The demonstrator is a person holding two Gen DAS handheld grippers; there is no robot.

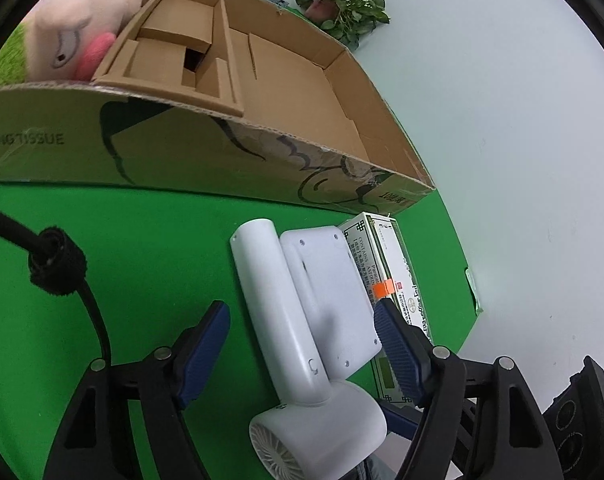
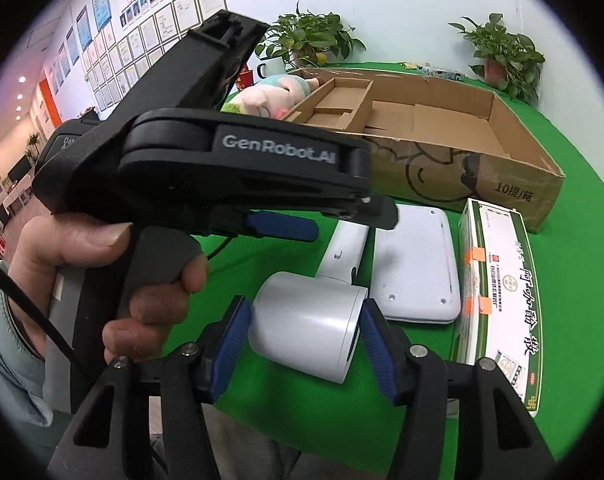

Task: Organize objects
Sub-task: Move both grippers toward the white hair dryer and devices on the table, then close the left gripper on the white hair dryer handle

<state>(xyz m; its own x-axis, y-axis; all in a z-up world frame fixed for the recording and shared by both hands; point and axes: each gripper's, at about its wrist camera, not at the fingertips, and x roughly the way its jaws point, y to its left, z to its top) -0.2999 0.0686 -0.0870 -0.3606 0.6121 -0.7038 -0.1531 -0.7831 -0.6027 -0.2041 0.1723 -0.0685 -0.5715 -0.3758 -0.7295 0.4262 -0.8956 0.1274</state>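
A white hair dryer [image 1: 277, 312] lies on the green table, its handle over a flat white device [image 1: 334, 292]. My left gripper [image 1: 302, 320] is open, its fingers wide on either side of the dryer's handle, not touching. In the right wrist view my right gripper [image 2: 304, 334] is shut on the hair dryer [image 2: 308, 332], its blue pads pressed on both sides of the barrel. The flat white device [image 2: 416, 260] lies behind it. A green and white medicine box [image 2: 498, 296] lies at the right; it also shows in the left wrist view [image 1: 386, 264].
A long open cardboard box [image 1: 237, 148] with cardboard inserts and a pink plush toy [image 1: 73, 28] stands behind; in the right wrist view it [image 2: 482, 176] is at the back. Potted plants [image 2: 506, 60] stand at the table's far edge. The left gripper's body [image 2: 205, 160] fills the left of the right wrist view.
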